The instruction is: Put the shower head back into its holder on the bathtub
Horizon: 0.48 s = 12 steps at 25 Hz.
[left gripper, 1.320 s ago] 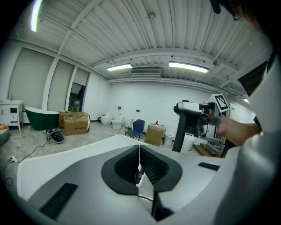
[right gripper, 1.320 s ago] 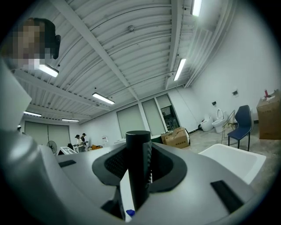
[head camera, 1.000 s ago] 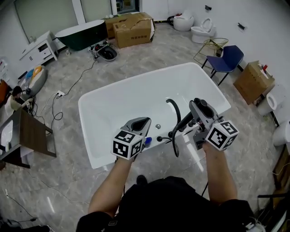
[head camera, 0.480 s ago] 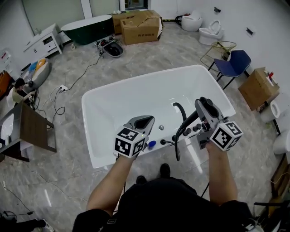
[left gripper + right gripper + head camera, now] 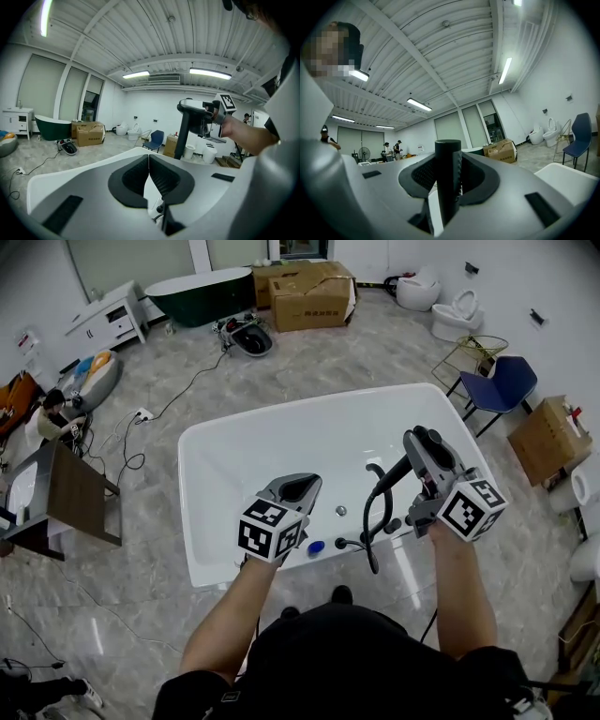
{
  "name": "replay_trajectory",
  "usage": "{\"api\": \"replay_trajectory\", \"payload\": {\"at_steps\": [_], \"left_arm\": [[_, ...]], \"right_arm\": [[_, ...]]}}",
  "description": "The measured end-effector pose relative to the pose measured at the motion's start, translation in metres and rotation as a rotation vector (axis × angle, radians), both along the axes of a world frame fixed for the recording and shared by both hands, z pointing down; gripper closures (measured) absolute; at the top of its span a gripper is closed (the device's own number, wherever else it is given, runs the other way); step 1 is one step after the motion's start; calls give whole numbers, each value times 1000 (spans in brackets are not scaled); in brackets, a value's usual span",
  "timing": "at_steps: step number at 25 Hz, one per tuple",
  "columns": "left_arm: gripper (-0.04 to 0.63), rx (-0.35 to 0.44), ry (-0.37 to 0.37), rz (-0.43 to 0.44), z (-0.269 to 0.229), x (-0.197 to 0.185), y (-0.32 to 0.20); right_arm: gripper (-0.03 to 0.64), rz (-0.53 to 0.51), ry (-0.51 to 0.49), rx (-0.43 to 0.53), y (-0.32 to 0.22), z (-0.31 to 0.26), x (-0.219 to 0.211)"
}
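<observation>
My right gripper (image 5: 419, 439) is shut on the black shower head (image 5: 390, 477), which slants down to the left over the near right part of the white bathtub (image 5: 217, 440). Its black hose (image 5: 369, 532) loops down to black fittings (image 5: 349, 542) on the tub's near rim. In the right gripper view the round black handle (image 5: 448, 161) stands upright between the pads of the right gripper (image 5: 448, 183). My left gripper (image 5: 303, 484) hovers over the near rim, shut and holding nothing; its pads meet in the left gripper view (image 5: 149, 171), where the shower head (image 5: 184, 133) shows ahead.
A small blue object (image 5: 315, 546) lies on the near rim by the fittings. Around the tub stand a blue chair (image 5: 506, 385), cardboard boxes (image 5: 319, 296), a dark green tub (image 5: 202, 289), toilets (image 5: 457, 317) and a wooden table (image 5: 70, 498). Cables (image 5: 131, 451) trail over the floor.
The head view has shifted, so the tub sits lower and to the right in the picture. The right gripper has carried the shower head slightly up and along the near rim; the left drifted with it.
</observation>
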State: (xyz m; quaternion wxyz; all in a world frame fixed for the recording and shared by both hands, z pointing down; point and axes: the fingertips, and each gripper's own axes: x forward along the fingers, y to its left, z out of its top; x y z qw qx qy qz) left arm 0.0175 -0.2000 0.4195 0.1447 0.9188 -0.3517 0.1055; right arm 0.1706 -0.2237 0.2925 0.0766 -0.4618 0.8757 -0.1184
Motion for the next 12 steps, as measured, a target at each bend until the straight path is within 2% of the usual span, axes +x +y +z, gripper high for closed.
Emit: {"api": "replay_trajectory", "payload": {"at_steps": [2, 7, 10, 12], "left_arm": [[578, 3, 11, 16, -2, 0, 1], [569, -19, 8, 151, 16, 37, 23], [493, -34, 7, 189, 26, 55, 29], [486, -33, 4, 203, 28, 63, 30]], "right_arm": [[491, -19, 2, 7, -4, -3, -9], [491, -55, 2, 20, -6, -6, -20], [491, -70, 0, 24, -6, -8, -23], [491, -79, -5, 36, -7, -12, -24]]}}
